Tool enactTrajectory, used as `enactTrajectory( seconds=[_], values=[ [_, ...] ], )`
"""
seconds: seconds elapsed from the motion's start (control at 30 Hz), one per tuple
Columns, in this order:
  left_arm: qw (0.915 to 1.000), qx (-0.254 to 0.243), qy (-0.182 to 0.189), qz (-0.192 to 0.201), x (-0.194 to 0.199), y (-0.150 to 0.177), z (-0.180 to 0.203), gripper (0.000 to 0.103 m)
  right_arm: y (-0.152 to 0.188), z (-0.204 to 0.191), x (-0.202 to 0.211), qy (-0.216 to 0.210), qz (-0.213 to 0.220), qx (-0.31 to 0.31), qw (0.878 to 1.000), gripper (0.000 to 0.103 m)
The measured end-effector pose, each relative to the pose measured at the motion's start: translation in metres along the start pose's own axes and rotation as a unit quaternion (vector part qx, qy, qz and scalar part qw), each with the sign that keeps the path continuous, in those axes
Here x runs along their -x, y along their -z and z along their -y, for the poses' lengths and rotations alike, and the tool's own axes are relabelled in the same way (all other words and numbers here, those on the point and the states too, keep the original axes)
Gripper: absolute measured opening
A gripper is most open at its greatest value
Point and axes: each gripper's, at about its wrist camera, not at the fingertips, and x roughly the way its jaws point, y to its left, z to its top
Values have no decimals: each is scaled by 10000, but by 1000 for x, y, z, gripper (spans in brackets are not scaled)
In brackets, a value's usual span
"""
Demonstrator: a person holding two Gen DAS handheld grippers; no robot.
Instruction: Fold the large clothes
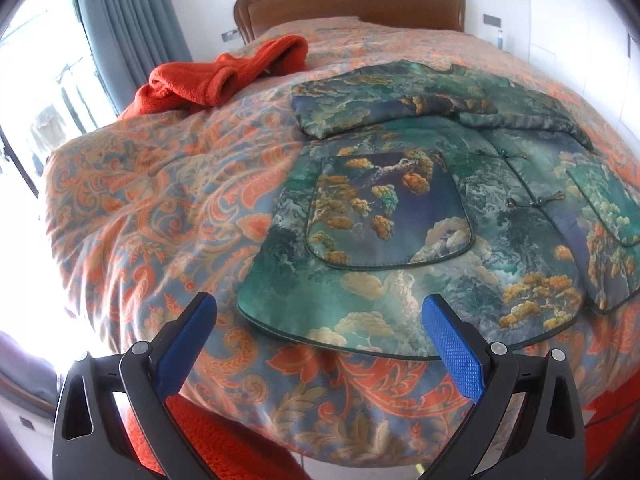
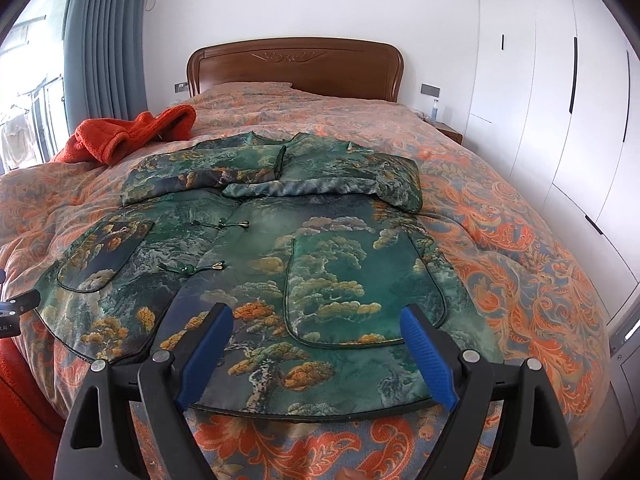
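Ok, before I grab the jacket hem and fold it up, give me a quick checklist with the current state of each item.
1. Left tool open: ok.
2. Right tool open: ok.
3. Both tools free of cloth: ok.
4. Sleeves already folded across the chest of the green jacket: ok.
5. Hem lying flat at the near bed edge, both corners within view: ok.
6. Orange garment apart from the jacket, out of the fold path: ok.

Wooden headboard (image 2: 294, 66), white wardrobe (image 2: 560, 92), grey curtain (image 2: 104, 44) beside bright window (image 1: 36, 92).
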Motion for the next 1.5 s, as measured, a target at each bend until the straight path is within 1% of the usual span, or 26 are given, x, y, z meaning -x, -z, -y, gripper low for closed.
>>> enactTrajectory(
  seconds=[0.1,0.17,0.23,0.3,0.33,0.4,0.47,0.53,0.6,0.67,0.73,0.8,0.87,0.93,0.97,1.0,1.03,1.07,1.1,1.13,1.17,1.2,1.23,1.27,1.37,1.5],
  values=[
    [10000,-75,16,-44,-5,-4,-9,102,-1,12,-2,43,-71,-48,10000,88],
    [9998,148,101,-104,-10,-8,-32,102,-5,30,-2,68,-125,-134,9998,87],
    [9978,441,439,-237,-20,-12,-55,102,-11,55,-1,106,-116,-284,9995,87],
    [9932,679,813,-481,-35,-13,-73,102,-17,81,-1,138,-106,-400,9990,87],
    [9890,779,1064,-663,-47,-13,-81,102,-20,94,-4,111,-160,-449,9988,88],
    [9821,867,1367,-963,-67,-11,-86,102,-22,122,-17,-84,-462,-622,9970,92],
    [9757,931,1620,-1146,-83,-8,-86,102,-19,146,-36,-417,-902,-921,9908,102],
    [9729,950,1737,-1196,-93,-7,-84,102,-13,162,-54,-786,-1283,-1244,9808,102],
    [9718,931,1812,-1187,-100,-8,-79,102,-7,168,-67,-1063,-1579,-1429,9713,102],
    [9702,875,1927,-1178,-105,-11,-73,102,-4,166,-76,-1212,-1708,-1392,9679,102],
    [9649,800,2193,-1200,-110,-15,-64,102,-2,160,-80,-1268,-1714,-1314,9681,102],
    [9581,782,2446,-1268,-116,-18,-60,102,-5,159,-90,-1392,-1720,-1374,9655,102],
    [9516,763,2642,-1369,-120,-19,-56,102,-5,160,-107,-1587,-1893,-1497,9574,102],
    [9497,765,2678,-1434,-122,-20,-54,101,-5,158,-125,-1736,-2139,-1518,9492,102],
    [9485,781,2696,-1468,-122,-20,-54,100,-4,155,-132,-1768,-2251,-1482,9466,99],
    [9470,805,2720,-1506,-122,-21,-55,96,-5,152,-136,-1811,-2319,-1436,9449,94],
    [9452,840,2740,-1563,-121,-21,-56,92,-6,148,-139,-1865,-2415,-1353,9427,82],
    [9442,871,2738,-1609,-121,-21,-58,81,-6,144,-142,-1902,-2507,-1296,9403,78],
    [9438,881,2708,-1675,-121,-21,-59,69,-6,142,-143,-1923,-2616,-1270,9373,77],
    [9451,857,2633,-1737,-120,-21,-60,60,-7,141,-144,-1955,-2690,-1252,9348,72],
    [9462,816,2569,-1789,-119,-22,-60,38,-8,139,-143,-1984,-2779,-1204,9322,64],
    [9469,769,2523,-1838,-118,-23,-61,21,-10,136,-142,-2013,-2799,-1134,9318,57],
    [9487,724,2462,-1845,-113,-25,-61,18,-13,133,-140,-2003,-2797,-1012,9335,39],
    [9501,683,2449,-1809,-108,-27,-62,14,-18,128,-134,-1940,-2749,-827,9381,25],
    [9547,583,2435,-1609,-86,-33,-64,11,-29,119,-121,-1920,-2619,-644,9436,17],
    [9535,638,2581,-1421,-59,-32,-74,10,-43,115,-98,-1955,-2452,-611,9476,17]
  ],
)
